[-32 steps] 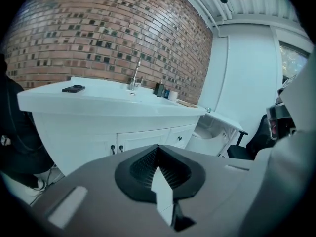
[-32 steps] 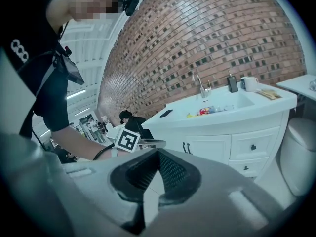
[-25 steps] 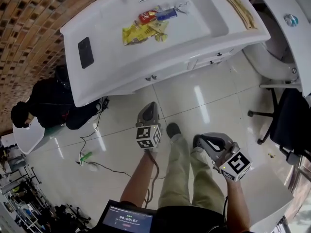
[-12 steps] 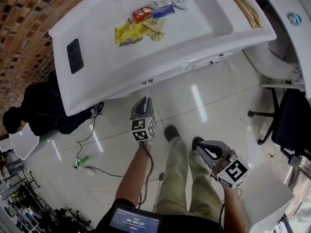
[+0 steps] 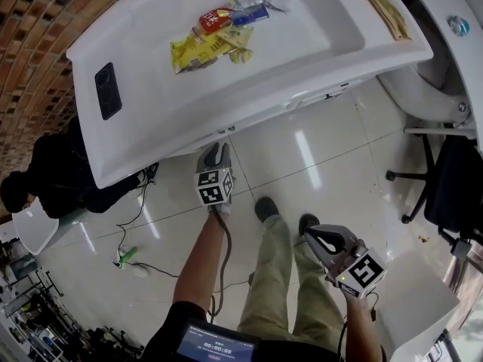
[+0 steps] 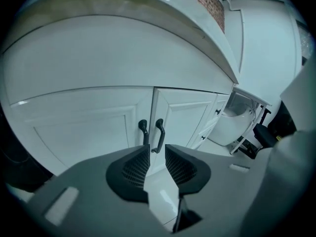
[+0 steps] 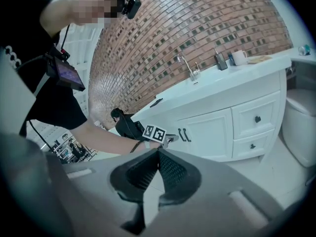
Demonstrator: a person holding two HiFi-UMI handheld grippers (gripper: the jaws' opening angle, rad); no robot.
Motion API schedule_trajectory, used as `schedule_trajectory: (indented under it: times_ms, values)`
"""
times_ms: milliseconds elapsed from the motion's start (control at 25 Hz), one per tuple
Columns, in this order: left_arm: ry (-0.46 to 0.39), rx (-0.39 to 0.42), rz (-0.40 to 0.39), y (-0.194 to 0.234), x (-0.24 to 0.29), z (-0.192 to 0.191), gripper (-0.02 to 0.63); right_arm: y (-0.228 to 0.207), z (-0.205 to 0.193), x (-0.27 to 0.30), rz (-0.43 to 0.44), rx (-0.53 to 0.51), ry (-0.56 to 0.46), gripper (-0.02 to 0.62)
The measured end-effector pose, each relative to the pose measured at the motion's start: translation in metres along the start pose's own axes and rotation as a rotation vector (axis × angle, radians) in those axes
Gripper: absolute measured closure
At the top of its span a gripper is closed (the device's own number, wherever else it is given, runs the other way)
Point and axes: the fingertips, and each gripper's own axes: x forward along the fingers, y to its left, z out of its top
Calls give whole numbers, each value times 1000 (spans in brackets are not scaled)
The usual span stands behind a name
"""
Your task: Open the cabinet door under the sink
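Note:
The white double cabinet door [image 6: 89, 125] under the sink counter [image 5: 226, 96] is closed. Its two dark handles [image 6: 159, 135] stand side by side at the middle seam. My left gripper [image 6: 156, 153] is just in front of and below the handles, pointing at them. Its jaws have just been opening and now stand open with nothing between them. In the head view the left gripper [image 5: 214, 154] reaches under the counter's front edge. My right gripper [image 5: 308, 237] hangs back over the floor by my legs, shut and empty. From the right gripper [image 7: 158, 152] view, the doors [image 7: 207, 132] are farther off.
Wrappers [image 5: 211, 40] lie in the basin and a black phone [image 5: 106, 90] on the counter. Drawers [image 7: 256, 120] sit right of the doors, then a toilet [image 5: 426, 89] and a black chair [image 5: 449, 191]. A dark bag [image 5: 64, 176] and cables [image 5: 139, 259] lie left.
My left gripper has moved forward and down toward the cabinet handles, up to the counter's edge. The right gripper has sunk a little beside my leg.

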Motion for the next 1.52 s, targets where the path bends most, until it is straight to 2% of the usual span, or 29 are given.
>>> schedule_trajectory:
  times_ms: [520,1040,1320,1520]
  values:
    - [85,41,25,24,43,-11,489,-8,-10,1,-23,29,13,604]
    - [82,43,9,23,64,-3,489,-9,-13,10,-30,53,12,604]
    - [85,16,9,24,67,-6,529,-10,-12,12,-29,57,6,604]
    - [93,33,9,22,65,-8,534,-10,-13,9,-24,53,8,604]
